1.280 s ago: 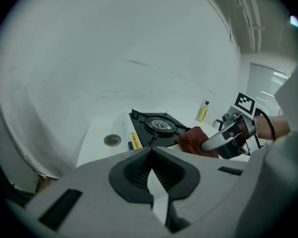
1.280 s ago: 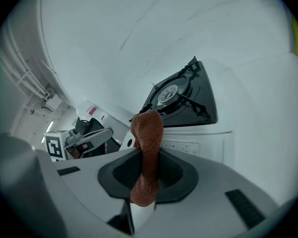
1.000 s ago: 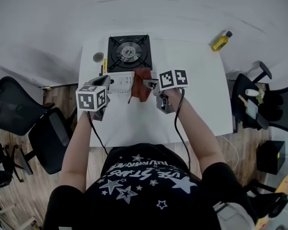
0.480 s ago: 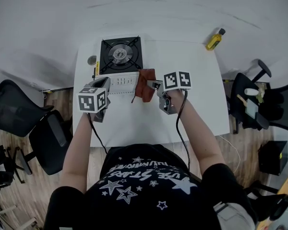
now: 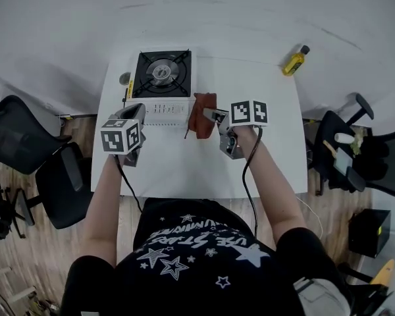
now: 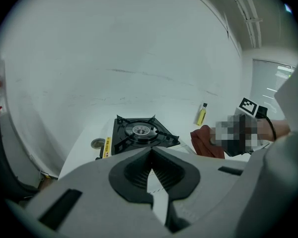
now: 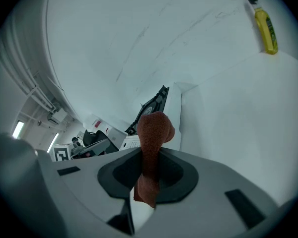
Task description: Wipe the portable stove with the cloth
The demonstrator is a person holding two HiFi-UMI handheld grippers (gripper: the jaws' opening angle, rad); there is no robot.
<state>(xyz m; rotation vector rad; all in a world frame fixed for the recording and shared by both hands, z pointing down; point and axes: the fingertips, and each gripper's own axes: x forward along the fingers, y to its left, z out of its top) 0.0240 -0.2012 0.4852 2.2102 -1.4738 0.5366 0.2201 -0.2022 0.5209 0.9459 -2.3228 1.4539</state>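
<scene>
Right tongs point(image 5: 210, 116) clenched on cloth point(image 5: 200, 112), just lower right of stove point(image 5: 161, 74). Left tongs point(image 5: 141, 110) closed, empty, at its lower-left corner; open tabletop point(image 5: 184, 170) below.

White table point(image 5: 184, 170). Portable stove point(image 5: 161, 74), far left. Rust-red cloth point(image 5: 201, 114) just right of its front panel, at the tip of the right gripper point(image 5: 212, 116). Left gripper point(image 5: 138, 112) by the stove's near left corner. Yellow bottle point(image 5: 293, 60), far right.

Stove point(image 6: 141, 133) front edge behind the left gripper point(image 6: 150, 153)
</scene>
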